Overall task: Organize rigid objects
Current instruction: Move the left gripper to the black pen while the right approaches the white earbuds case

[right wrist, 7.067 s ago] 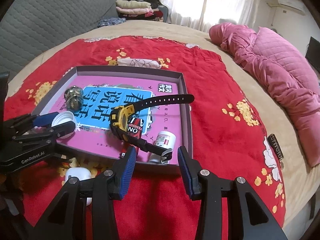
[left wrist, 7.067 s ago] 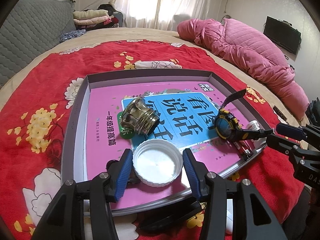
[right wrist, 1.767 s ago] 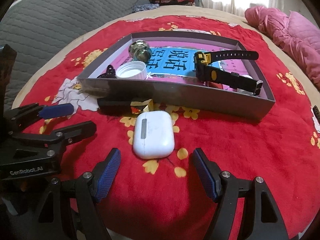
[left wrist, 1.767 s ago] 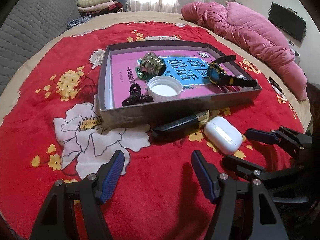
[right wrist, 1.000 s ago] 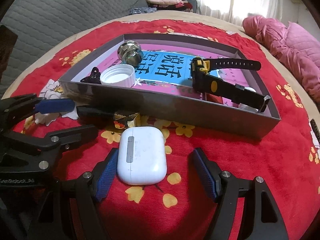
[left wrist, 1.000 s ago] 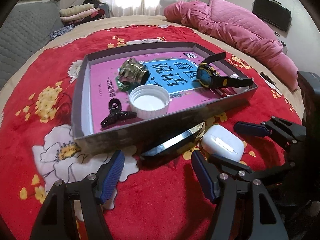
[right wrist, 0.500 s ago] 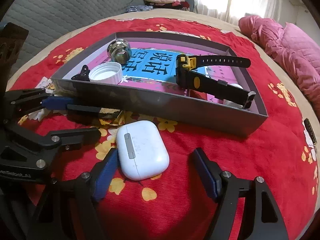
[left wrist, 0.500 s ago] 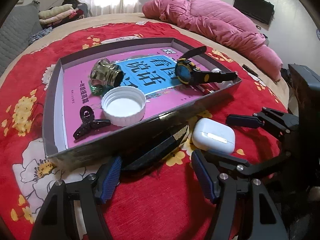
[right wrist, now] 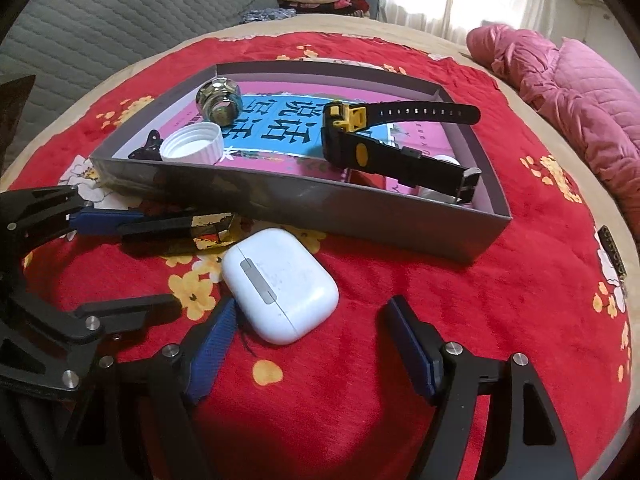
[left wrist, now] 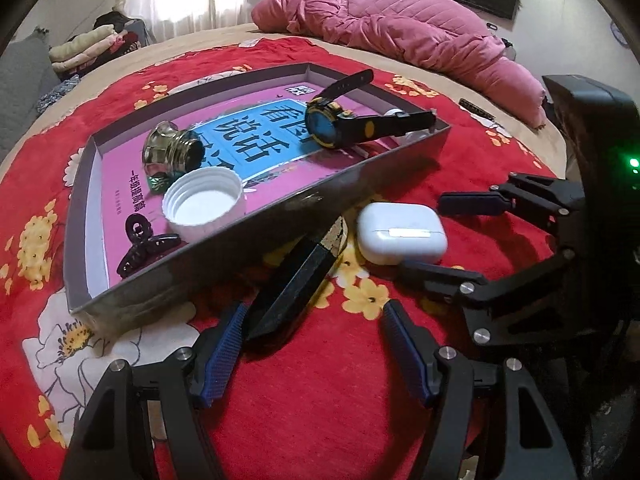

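A grey tray (left wrist: 280, 240) on the red flowered blanket holds a pink book, a black-and-yellow watch (left wrist: 340, 128), a metal cap (left wrist: 172, 152), a white lid (left wrist: 204, 204) and a black hair clip (left wrist: 144, 244). In front of the tray wall lie a black bar with a gold end (left wrist: 296, 284) and a white earbud case (left wrist: 400, 232). My left gripper (left wrist: 312, 344) is open, and the bar's near end reaches between its fingers. My right gripper (right wrist: 310, 316) is open around the near end of the earbud case (right wrist: 280, 284). The left gripper (right wrist: 158, 260) flanks the bar (right wrist: 172, 228).
The tray (right wrist: 320, 204) stands just behind both loose objects. A pink quilt (left wrist: 400, 36) lies at the back right, and folded clothes (left wrist: 88, 48) at the back left. A grey padded headboard (right wrist: 100, 12) is on the left. A small dark strip (right wrist: 612, 248) lies on the blanket's right edge.
Both grippers have come forward and lower. The left one now reaches the black bar's end, and the right one closes in on the earbud case. Both stay open.
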Action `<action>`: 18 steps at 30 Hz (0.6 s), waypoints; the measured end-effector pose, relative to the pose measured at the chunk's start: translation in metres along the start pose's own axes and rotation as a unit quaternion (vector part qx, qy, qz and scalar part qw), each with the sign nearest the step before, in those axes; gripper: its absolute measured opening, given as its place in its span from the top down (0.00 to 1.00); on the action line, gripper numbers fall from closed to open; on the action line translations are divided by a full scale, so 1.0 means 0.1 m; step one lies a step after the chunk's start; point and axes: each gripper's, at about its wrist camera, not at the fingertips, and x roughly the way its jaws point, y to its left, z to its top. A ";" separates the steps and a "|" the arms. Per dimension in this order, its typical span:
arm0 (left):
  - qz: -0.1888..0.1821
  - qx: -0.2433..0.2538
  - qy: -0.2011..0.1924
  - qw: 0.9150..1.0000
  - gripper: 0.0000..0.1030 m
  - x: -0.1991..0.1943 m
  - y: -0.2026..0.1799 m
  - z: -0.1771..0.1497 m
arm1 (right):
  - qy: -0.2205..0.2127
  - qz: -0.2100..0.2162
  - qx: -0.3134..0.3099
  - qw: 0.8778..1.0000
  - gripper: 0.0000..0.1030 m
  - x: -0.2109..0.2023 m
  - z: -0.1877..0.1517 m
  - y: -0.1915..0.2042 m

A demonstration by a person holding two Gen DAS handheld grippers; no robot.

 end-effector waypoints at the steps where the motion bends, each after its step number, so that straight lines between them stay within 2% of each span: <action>1: -0.003 0.001 0.000 1.000 0.33 0.00 -0.01 0.00 | 0.000 -0.001 0.000 1.000 0.26 -0.01 0.00 -0.01; 9: -0.026 0.012 -0.007 1.000 0.33 -0.06 -0.12 0.01 | 0.002 -0.009 0.004 1.000 0.26 -0.03 -0.02 -0.10; 18: 0.000 0.003 0.001 1.000 0.33 0.02 -0.13 0.02 | -0.004 0.017 -0.027 0.999 0.25 0.00 0.02 -0.13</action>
